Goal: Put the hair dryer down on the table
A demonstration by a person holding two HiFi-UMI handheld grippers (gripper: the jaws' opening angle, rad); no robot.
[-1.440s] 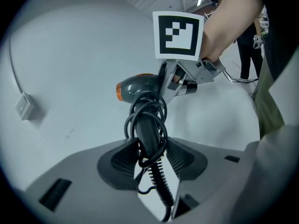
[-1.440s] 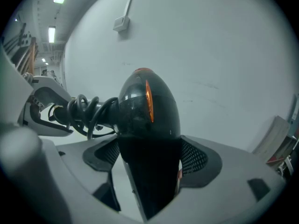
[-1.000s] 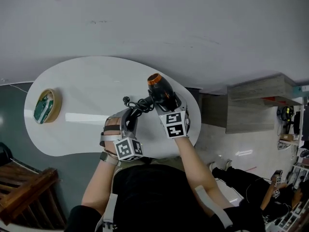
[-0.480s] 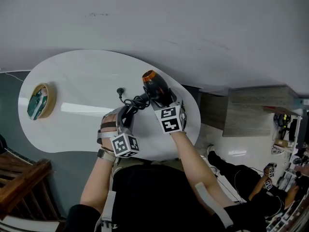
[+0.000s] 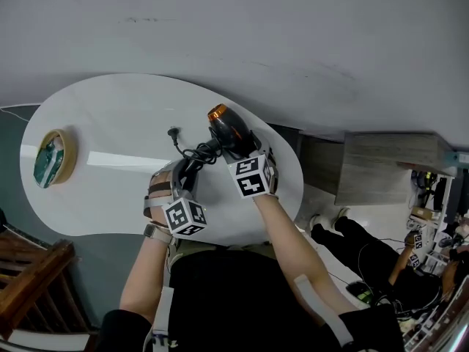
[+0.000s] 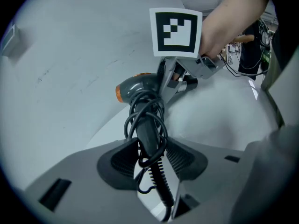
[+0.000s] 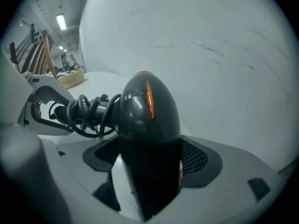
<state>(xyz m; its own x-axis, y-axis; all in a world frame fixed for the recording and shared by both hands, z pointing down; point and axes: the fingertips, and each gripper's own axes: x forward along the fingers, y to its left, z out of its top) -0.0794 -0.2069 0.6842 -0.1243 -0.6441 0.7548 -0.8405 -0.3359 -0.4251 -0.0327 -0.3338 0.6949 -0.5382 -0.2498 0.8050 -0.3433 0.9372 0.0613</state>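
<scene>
Both grippers have carried the dryer (image 5: 229, 133) lower toward the table (image 5: 110, 116) and a little in from its right end, the loose plug (image 5: 174, 131) trailing along with it.

At this moment the dryer hangs over the table's right half, its orange end pointing toward the table's far edge. Whether any part of it touches the table I cannot tell; I judge that it has not been set down yet. The left gripper (image 6: 152, 160) has its jaws closed on the handle, pads pressing on either side with the cord (image 5: 192, 154) wound round it. The right gripper (image 7: 149, 160) grips the barrel, which fills the whole gap between its pads. A bowl (image 5: 48, 158) sits at the table's left end, well apart from all this.

As to handling, the dryer looks like a stiff plastic shell, likely smooth and a bit slippery on the rounded barrel, with most of its weight up in that barrel. The handle is the surer hold, narrow and padded by the cord. The cord is soft and springy, so it may push the dryer over or drag the plug about once the jaws let go. Laying it on its side should keep it from rolling.
</scene>
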